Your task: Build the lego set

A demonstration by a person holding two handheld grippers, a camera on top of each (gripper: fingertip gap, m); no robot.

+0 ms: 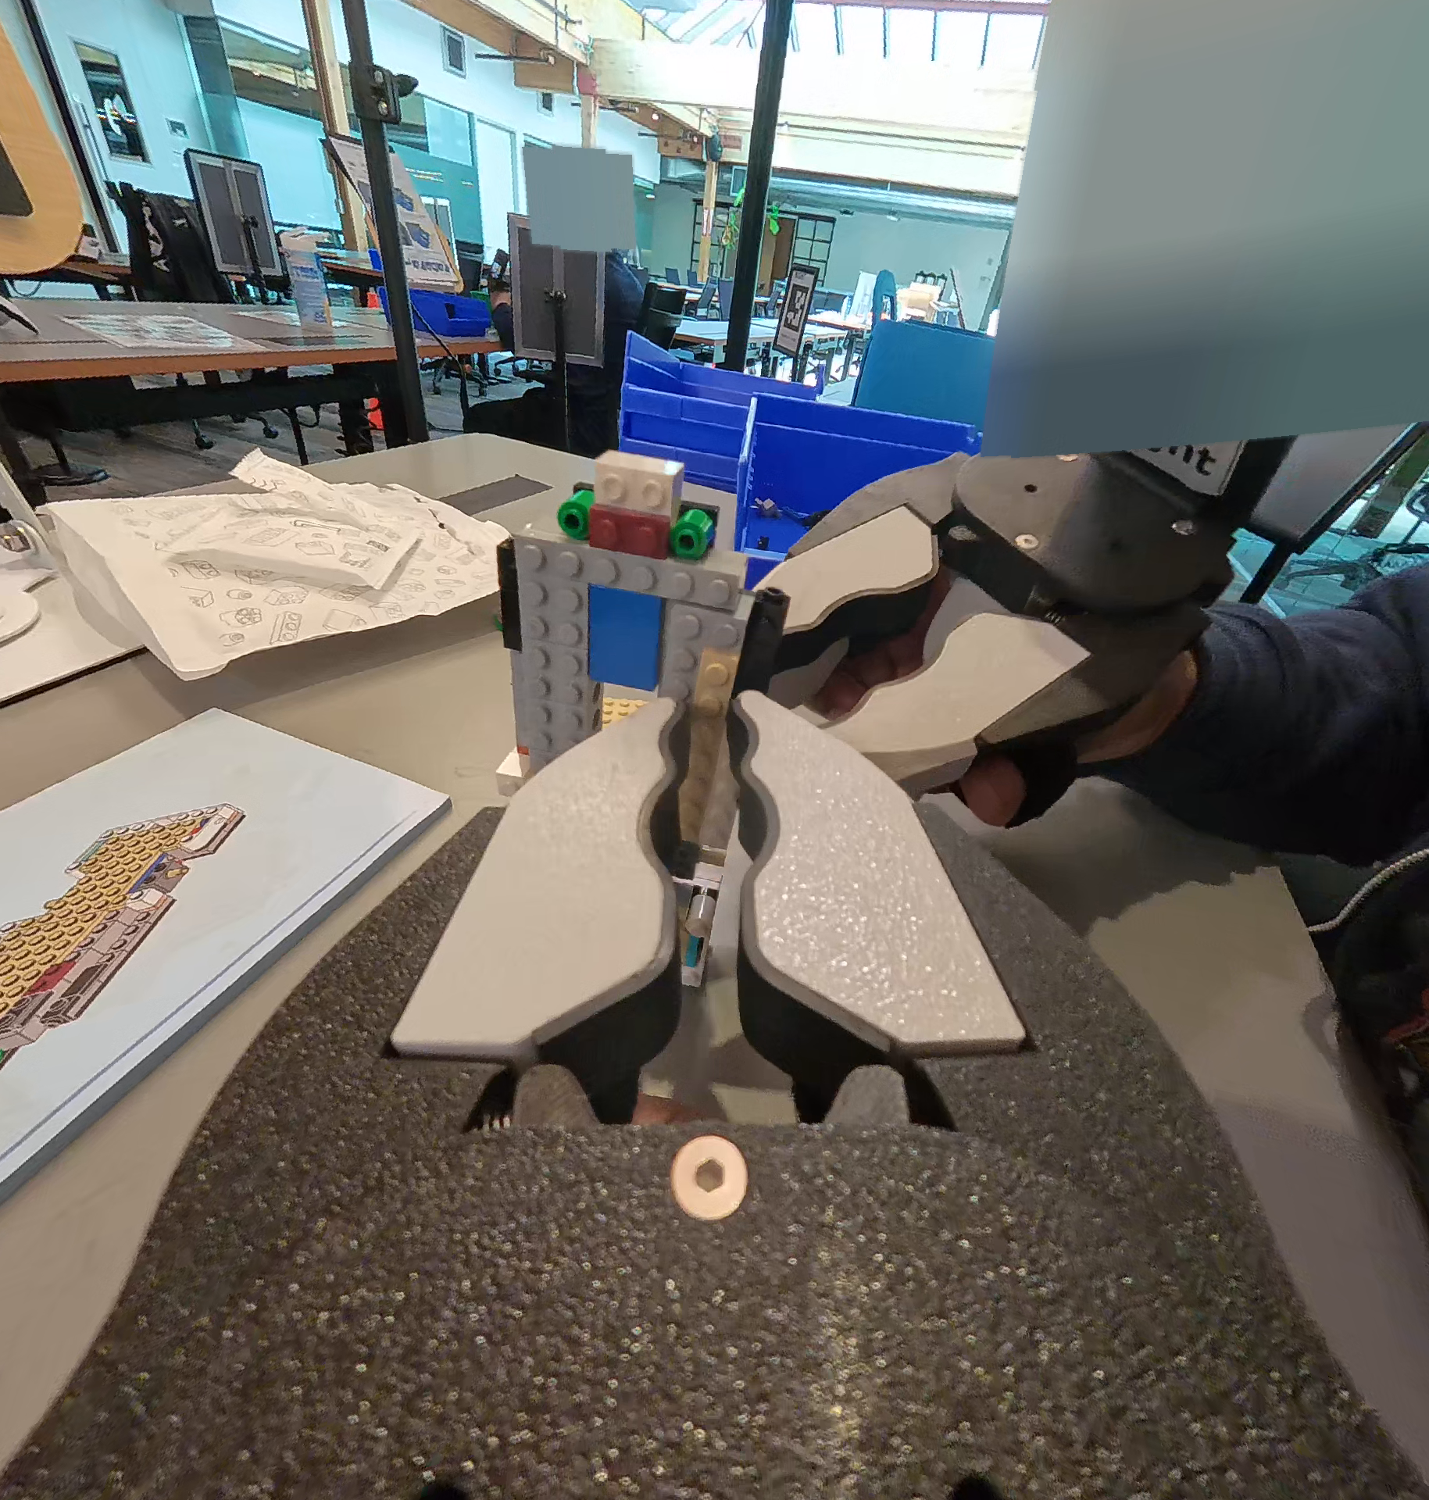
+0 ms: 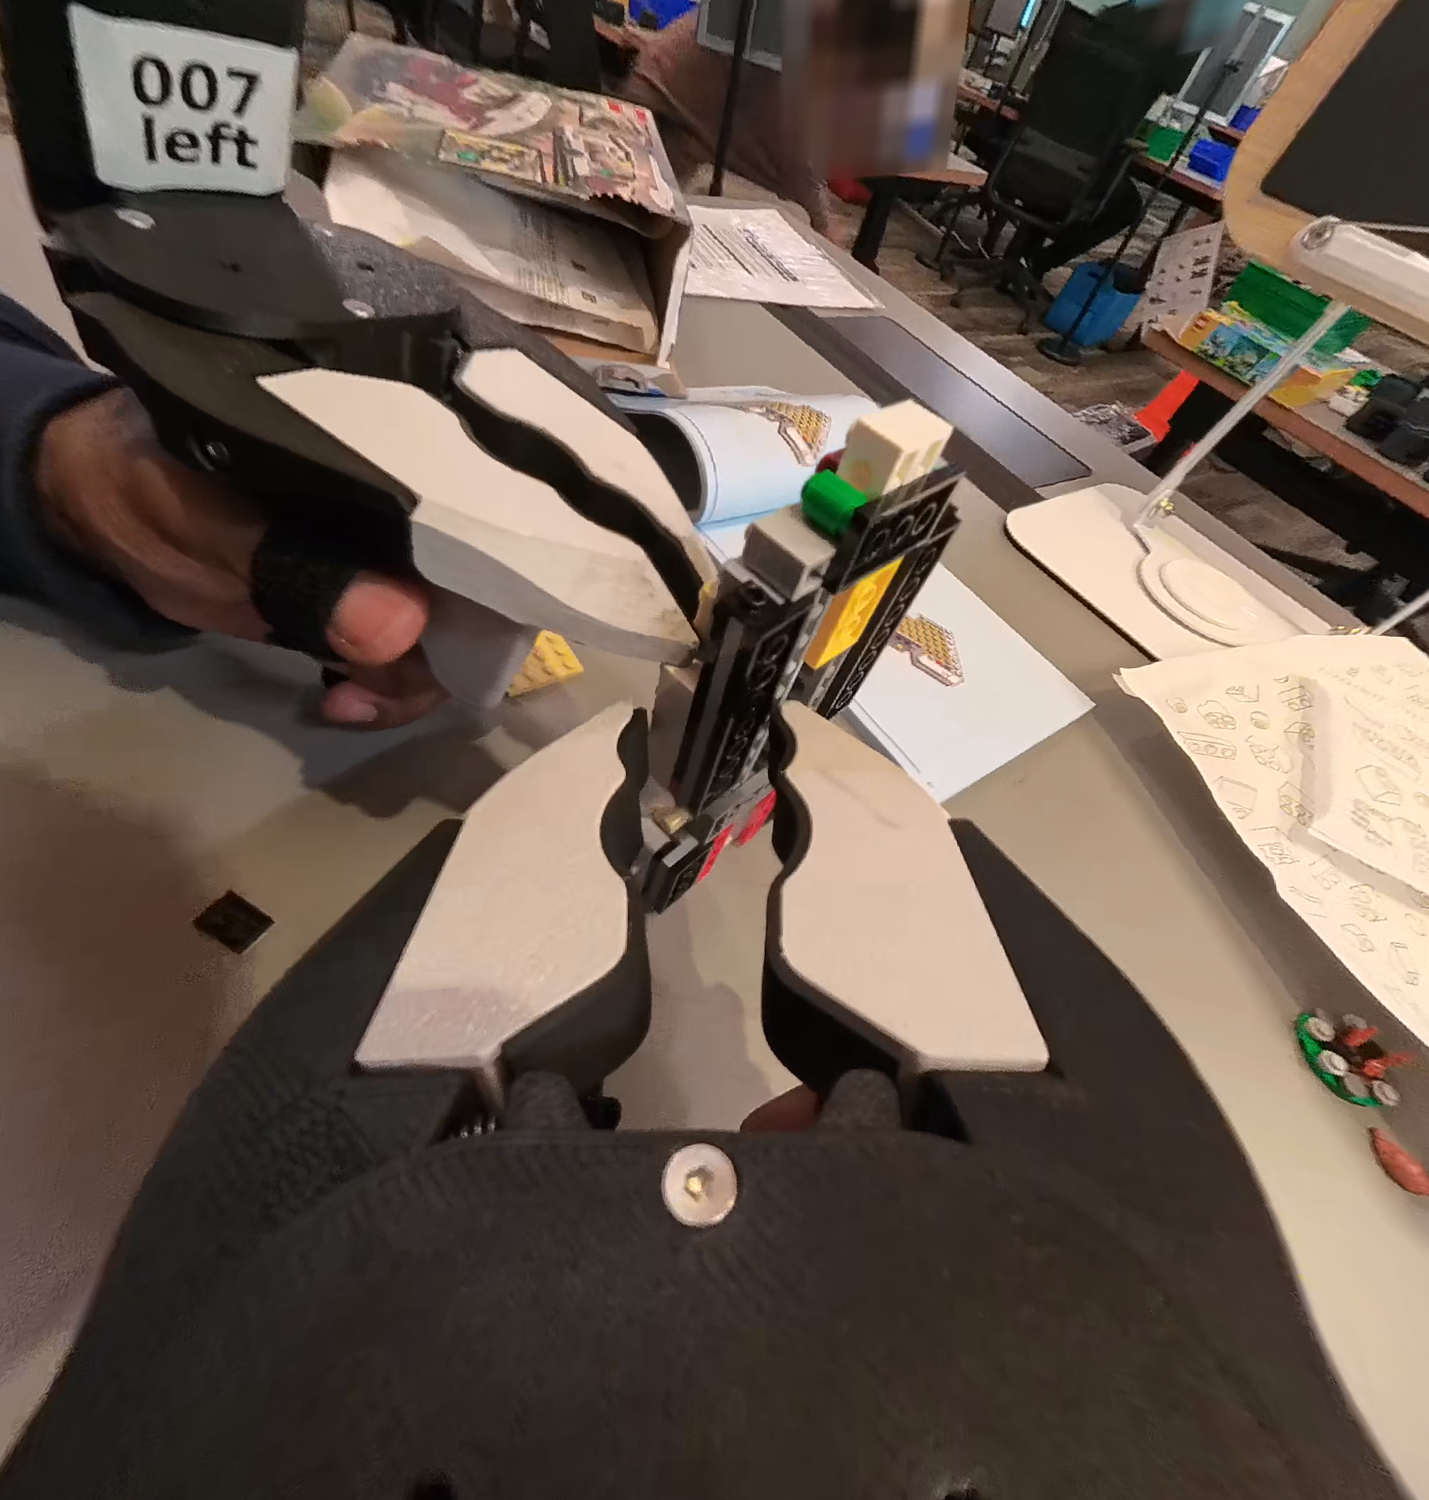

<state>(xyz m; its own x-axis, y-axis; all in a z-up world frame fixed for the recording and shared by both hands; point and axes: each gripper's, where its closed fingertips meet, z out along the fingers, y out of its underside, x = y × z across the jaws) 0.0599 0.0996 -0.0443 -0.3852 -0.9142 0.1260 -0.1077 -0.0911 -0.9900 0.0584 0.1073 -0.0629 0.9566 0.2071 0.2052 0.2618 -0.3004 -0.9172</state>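
table | booklet | brick model: upright above table, rigid, light, likely snaps apart; grip flat edges | right gripper: clamps model's black edge | left gripper: pinches tan strip

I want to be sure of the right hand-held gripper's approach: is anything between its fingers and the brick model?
Nothing visible is in the way. The brick model already stands between the right hand-held gripper fingers; the left hand-held gripper grips a tan strip on the model's far side, off that path.
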